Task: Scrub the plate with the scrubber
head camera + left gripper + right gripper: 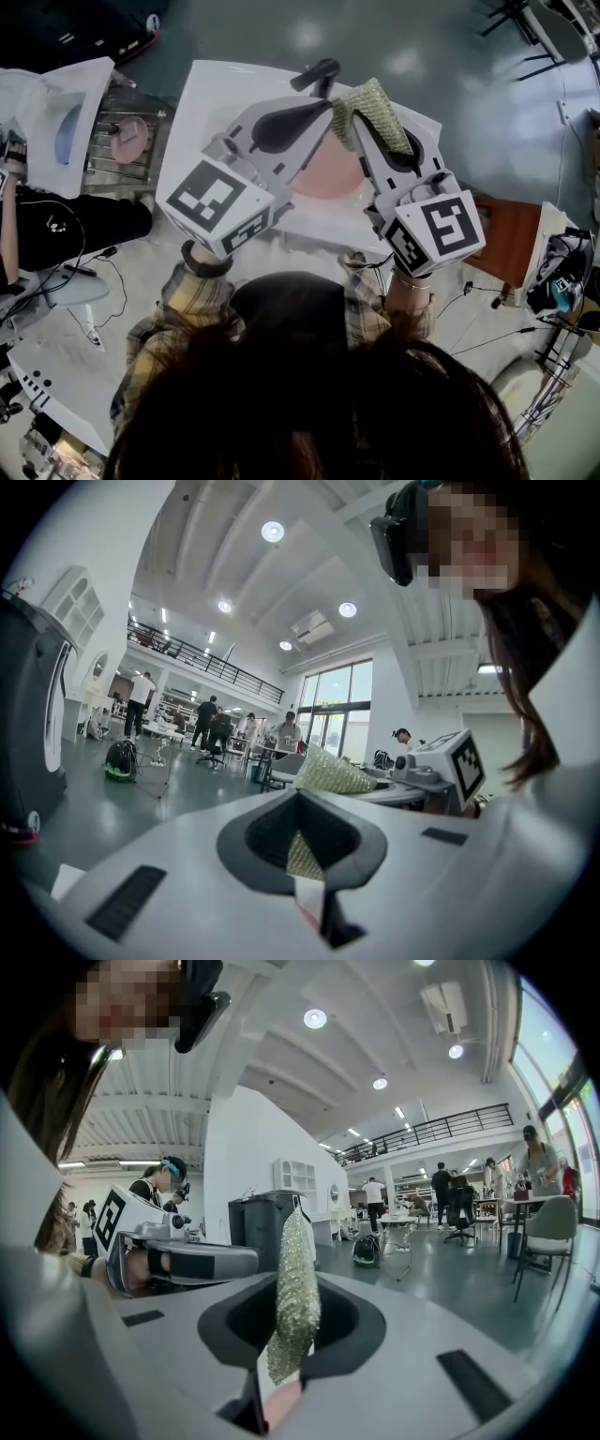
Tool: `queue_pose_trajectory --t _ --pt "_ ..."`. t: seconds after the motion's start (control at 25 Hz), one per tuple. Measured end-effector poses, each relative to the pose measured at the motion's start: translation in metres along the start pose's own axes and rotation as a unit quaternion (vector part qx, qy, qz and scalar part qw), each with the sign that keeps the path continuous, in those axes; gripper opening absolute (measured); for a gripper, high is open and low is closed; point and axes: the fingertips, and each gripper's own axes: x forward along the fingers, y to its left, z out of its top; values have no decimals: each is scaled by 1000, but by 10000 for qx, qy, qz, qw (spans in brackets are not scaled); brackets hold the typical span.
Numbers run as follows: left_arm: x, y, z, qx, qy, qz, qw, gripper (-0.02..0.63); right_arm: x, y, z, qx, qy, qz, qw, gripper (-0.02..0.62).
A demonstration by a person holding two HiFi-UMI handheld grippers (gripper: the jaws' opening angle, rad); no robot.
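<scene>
Head view: a white table (220, 89) fills the middle of the frame, and both grippers are held over it by a person in a plaid shirt.

The left gripper (328, 105) reaches in from the lower left, its marker cube nearest the camera and its tip aimed up and to the right. The left gripper view shows its jaws brought fully together. A thin pale edge with a pink tinge is pinched low between them, which reads as the rim of the plate.

The right gripper (362, 124) comes in from the lower right, and its tip ends just beside the left one. The two tips nearly meet above the plate.

The plate (328, 173) is pink and sits between the two gripper bodies. Much of it is covered by them, and only a wedge of its face is visible. Whether it rests on the table or is lifted off cannot be told.

The scrubber (375, 108) is a glittery yellow-green mesh pad clamped in the right gripper. The right gripper view shows the jaws closed on its lower part. The pad stands upright above them, and a patch of pink shows just below. In the head view it drapes over the right gripper's tip at the plate's upper edge. Contact with the plate face cannot be confirmed.
</scene>
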Motion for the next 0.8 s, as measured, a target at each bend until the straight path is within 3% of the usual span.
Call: queue_pose_trajectory --t 0.32,0.52,0.8 --pt "3 0 0 42 -44 -1 10000 14 -1 -4 -4 -28 20 -16 10000 71" --pt "9 -10 -1 303 6 -111 9995 14 -6 -6 -4 -86 14 -10 10000 71" --pt "13 -18 8 345 -269 -332 9985 14 -25 -19 0 -88 -36 -214 9997 71"
